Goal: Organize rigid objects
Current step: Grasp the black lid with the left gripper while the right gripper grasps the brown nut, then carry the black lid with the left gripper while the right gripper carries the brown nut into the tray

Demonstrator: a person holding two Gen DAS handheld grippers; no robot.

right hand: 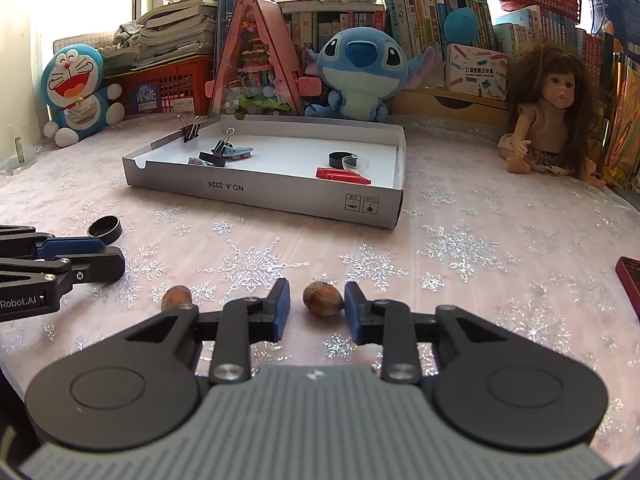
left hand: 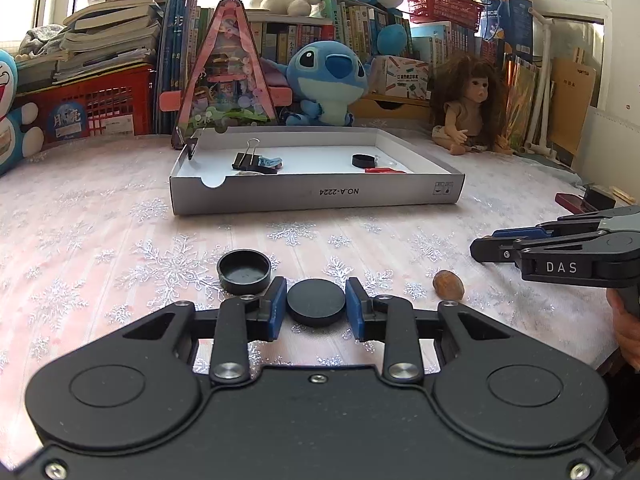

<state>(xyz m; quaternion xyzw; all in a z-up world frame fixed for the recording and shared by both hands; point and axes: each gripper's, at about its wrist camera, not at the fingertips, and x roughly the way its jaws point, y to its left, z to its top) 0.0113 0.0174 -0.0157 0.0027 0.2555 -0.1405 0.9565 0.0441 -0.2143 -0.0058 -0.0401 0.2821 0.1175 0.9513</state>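
The left tool (left hand: 316, 306) sits low over the worktop (left hand: 100, 240), which wears a pink cloth with silver snowflakes, and its 2 blue pads are closed against the sides of a flat black disc (left hand: 316, 303) that lies on the cloth; it is clamped on that disc. Just beyond the left pad stands an open black cap (left hand: 244, 271), hollow side up, touching nothing. The right tool (right hand: 316, 306) is also low over the cloth with a brown nut (right hand: 322, 298) between its pads: the right-hand pad touches the nut, while a narrow gap shows on the other side, so the pads are not yet squeezing it from both sides. A 2nd brown nut (right hand: 177, 297) lies on the cloth to the left of that tool, between the 2 tools and apart from both. A shallow white cardboard box (left hand: 320, 196) rests further back in the middle of the worktop, printed "NO.A-2224" on its front wall. Inside it lie black binder clips (right hand: 216, 154) and a small blue piece on the left, and a black ring (right hand: 339, 158), a clear round lid and a red strip (right hand: 342, 175) on the right. Behind the box stand a blue plush toy (left hand: 328, 84), a triangular pink house model (left hand: 226, 76), a long-haired doll (left hand: 470, 104) and rows of books.
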